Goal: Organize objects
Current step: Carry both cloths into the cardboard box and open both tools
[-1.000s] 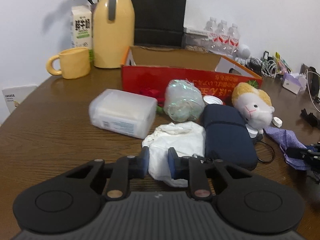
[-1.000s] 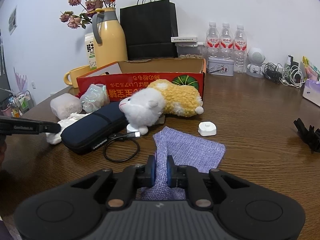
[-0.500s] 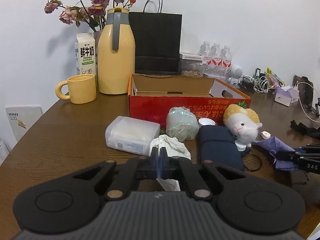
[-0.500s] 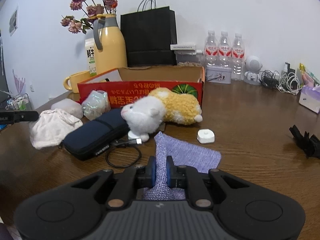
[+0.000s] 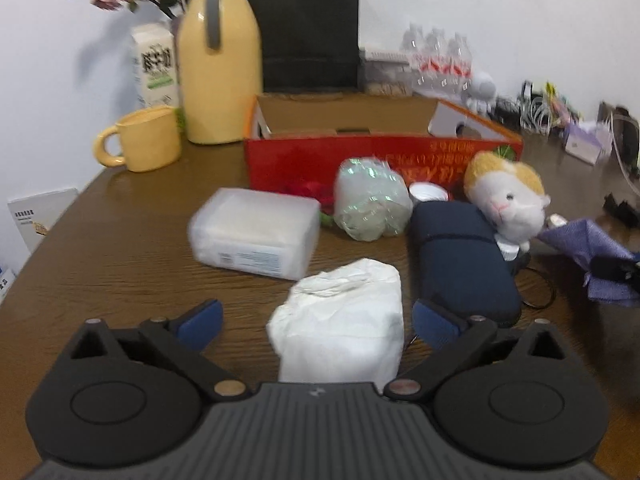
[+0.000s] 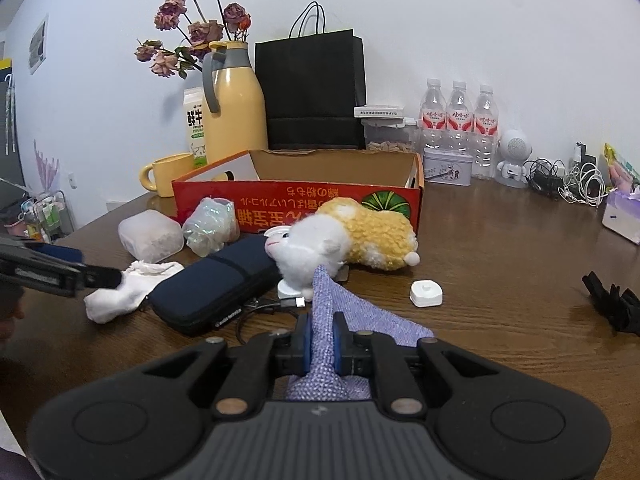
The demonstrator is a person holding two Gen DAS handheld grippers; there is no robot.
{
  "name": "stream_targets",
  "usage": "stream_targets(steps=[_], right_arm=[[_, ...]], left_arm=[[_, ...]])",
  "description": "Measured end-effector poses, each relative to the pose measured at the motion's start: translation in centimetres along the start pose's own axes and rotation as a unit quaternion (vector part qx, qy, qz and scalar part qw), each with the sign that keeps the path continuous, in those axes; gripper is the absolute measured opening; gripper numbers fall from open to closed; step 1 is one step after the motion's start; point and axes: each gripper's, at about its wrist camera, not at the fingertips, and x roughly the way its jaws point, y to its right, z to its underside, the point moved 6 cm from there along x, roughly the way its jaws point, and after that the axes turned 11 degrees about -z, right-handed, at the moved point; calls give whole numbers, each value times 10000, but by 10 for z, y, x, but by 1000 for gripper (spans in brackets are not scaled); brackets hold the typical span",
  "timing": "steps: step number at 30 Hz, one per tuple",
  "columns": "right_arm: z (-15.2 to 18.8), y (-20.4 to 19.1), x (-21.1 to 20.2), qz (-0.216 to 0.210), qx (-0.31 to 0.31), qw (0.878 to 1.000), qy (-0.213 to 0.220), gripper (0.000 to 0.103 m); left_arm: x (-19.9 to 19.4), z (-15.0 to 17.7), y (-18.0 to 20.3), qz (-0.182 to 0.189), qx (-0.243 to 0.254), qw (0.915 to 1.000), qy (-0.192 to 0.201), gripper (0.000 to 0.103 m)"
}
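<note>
A crumpled white cloth (image 5: 344, 320) lies on the wooden table (image 5: 120, 264) between the fingers of my left gripper (image 5: 316, 320). Its jaws are opening wide and the blue pads stand clear of the cloth on both sides. My right gripper (image 6: 322, 336) is shut on a fold of the purple woven cloth (image 6: 376, 320), which hangs from the pads onto the table. In the left wrist view that purple cloth (image 5: 592, 248) shows at the far right. The open red cardboard box (image 5: 360, 160) stands behind the clutter.
Before the box lie a frosted plastic container (image 5: 252, 232), a crinkled clear bag (image 5: 370, 204), a dark blue pouch (image 5: 460, 256) and a plush toy (image 5: 508, 200). A yellow mug (image 5: 140, 144) and jug (image 5: 218, 76) stand back left. A small white device (image 6: 426, 292) lies right of the purple cloth.
My left gripper, shut on the white cloth and raised half a second ago, has come back down and spread its jaws; the cloth lies loose on the table. The right gripper keeps its grip.
</note>
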Motion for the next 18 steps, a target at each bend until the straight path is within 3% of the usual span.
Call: stream_targets(steps=[5, 7, 8, 11, 18], right_arm=[[-1, -1, 0, -2, -6, 10000, 5, 9], [-1, -2, -1, -5, -13, 10000, 16, 9], [-1, -2, -1, -9, -17, 10000, 22, 9], [-3, -3, -2, -9, -33, 10000, 51, 9], [-11, -8, -11, -15, -131, 9998, 166, 9]], left_arm=[[23, 6, 9, -17, 22, 9993, -361, 103], [19, 8, 9, 51, 34, 9995, -313, 91], [15, 8, 8, 49, 31, 9997, -235, 73], [5, 8, 5, 120, -63, 9998, -148, 64], [-24, -3, -8, 95, -270, 9993, 246, 63]])
